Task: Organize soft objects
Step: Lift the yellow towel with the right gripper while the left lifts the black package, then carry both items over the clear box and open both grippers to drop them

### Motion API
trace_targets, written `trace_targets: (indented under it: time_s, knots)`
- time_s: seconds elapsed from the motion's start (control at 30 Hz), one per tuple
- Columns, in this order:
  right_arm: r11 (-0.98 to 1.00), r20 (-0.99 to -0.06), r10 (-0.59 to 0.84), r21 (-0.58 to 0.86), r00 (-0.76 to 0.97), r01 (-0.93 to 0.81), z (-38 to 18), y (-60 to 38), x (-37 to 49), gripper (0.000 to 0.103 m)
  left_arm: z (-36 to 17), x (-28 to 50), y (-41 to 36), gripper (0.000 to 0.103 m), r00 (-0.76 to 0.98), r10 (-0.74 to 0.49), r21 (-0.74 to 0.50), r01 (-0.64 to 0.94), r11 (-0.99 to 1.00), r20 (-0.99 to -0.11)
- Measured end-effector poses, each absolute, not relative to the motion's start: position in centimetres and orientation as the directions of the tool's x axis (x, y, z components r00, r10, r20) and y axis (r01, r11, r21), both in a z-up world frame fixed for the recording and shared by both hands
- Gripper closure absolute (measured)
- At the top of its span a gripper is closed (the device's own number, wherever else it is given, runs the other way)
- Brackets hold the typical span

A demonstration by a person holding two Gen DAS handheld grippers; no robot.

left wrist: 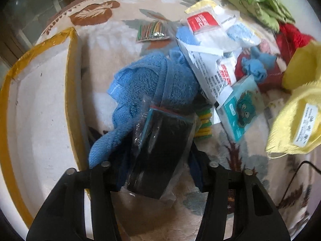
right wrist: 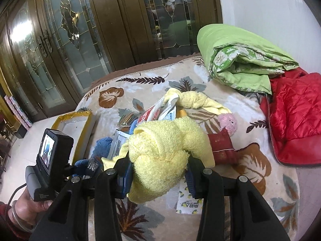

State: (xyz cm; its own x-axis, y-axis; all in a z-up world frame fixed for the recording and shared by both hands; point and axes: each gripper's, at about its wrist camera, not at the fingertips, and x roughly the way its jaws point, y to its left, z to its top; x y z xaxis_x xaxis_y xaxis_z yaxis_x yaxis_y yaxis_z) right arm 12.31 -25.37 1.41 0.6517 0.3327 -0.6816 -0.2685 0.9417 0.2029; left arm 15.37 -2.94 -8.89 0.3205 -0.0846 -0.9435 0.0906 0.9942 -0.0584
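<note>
The left tongs (left wrist: 158,168) are pinching a dark block wrapped in clear plastic (left wrist: 160,150), which stands between the two fingers just in front of the blue towel (left wrist: 148,84). I take this blue towel as the landmark. It lies crumpled on the bed (left wrist: 112,38), which has a leaf-pattern blanket. To the left of the blue towel, close beside it, stands a box with yellow tape on its rim (left wrist: 72,92). Behind the blue towel and to its right lies a heap of white packets (left wrist: 208,46), partly resting on the towel. Right of the towel, near the heap, lies a teal packet with a cartoon face (left wrist: 242,108). Just right of the dark block a green and yellow item (left wrist: 204,124) shows.

The right tongs (right wrist: 159,172) are pinching a yellow towel (right wrist: 168,140), lifted above the bed, to the right of the blue towel (right wrist: 103,144). Well behind, at the far right of the bed, lie a folded green quilt (right wrist: 240,64) and a red jacket (right wrist: 297,118).
</note>
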Motion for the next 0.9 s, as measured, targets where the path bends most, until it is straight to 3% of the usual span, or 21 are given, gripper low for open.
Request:
trace_targets:
  time_s: [0.27,0.5,0.7,0.8,0.9]
  knots:
    - [0.936,-0.669,0.349,0.222,0.656,-0.272,1.8,-25.1,12.0,0.059,-7.3,13.6,-2.0,0.069,0.364,-0.126,-0.098,0.094,0.991,-0.923]
    - [0.911,-0.661,0.396,0.192,0.637,-0.366,3.5,-21.7,12.3,0.059,-2.9,12.6,1.7,0.070,0.431,-0.183,-0.182,0.044,0.982,-0.883]
    - [0.813,-0.676,0.486,0.117,0.554,-0.571,4.9,-12.5,14.5,0.058,-0.7,13.0,9.2,0.070,0.490,-0.019,-0.117,-0.169,0.979,-0.871]
    - [0.748,-0.706,0.524,0.115,0.476,-0.653,4.1,-7.4,16.5,0.058,-1.0,13.0,12.5,0.070,0.493,0.096,-0.045,-0.267,0.963,-0.865]
    - [0.684,-0.748,0.527,0.091,0.404,-0.724,2.3,-2.5,18.0,0.058,-2.1,13.2,15.2,0.070,0.484,0.138,-0.050,-0.356,0.933,-0.864]
